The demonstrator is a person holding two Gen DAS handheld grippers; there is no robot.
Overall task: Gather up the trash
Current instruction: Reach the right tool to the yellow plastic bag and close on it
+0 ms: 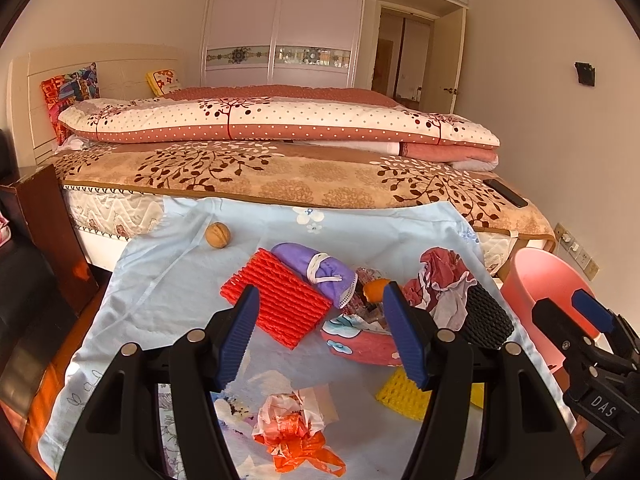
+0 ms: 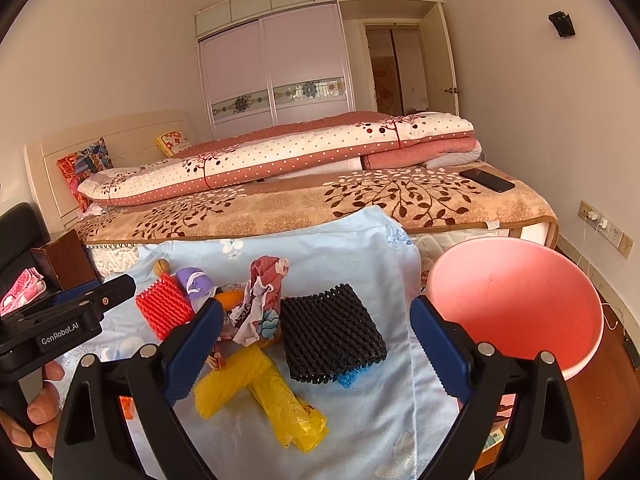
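My left gripper (image 1: 320, 336) hangs with its blue pads spread wide and nothing between them, above the pale blue cloth (image 1: 168, 280) that carries the trash. Just under it lies a crumpled orange and white plastic bag (image 1: 296, 428); ahead of the left pad sits a red foam net (image 1: 276, 300), touching a purple face mask (image 1: 320, 272). A walnut (image 1: 218, 234) rests apart, near the cloth's far edge.

My right gripper (image 2: 316, 344) is likewise wide open and empty. Between its pads I see a black foam net (image 2: 332, 336) lying on top of something blue (image 2: 352, 376), and just beside it, toward my left, a yellow plastic wrapper (image 2: 264, 396). Beyond these, a crumpled red and white wrapper (image 2: 262, 292) heaps up with other scraps, touching an orange peel (image 2: 228, 298).

A pink basin (image 2: 516, 304) stands off the cloth's right edge, behind my right pad. A bed (image 2: 304, 200) with folded quilts lies beyond the cloth, with a dark phone (image 2: 486, 180) on its blanket.
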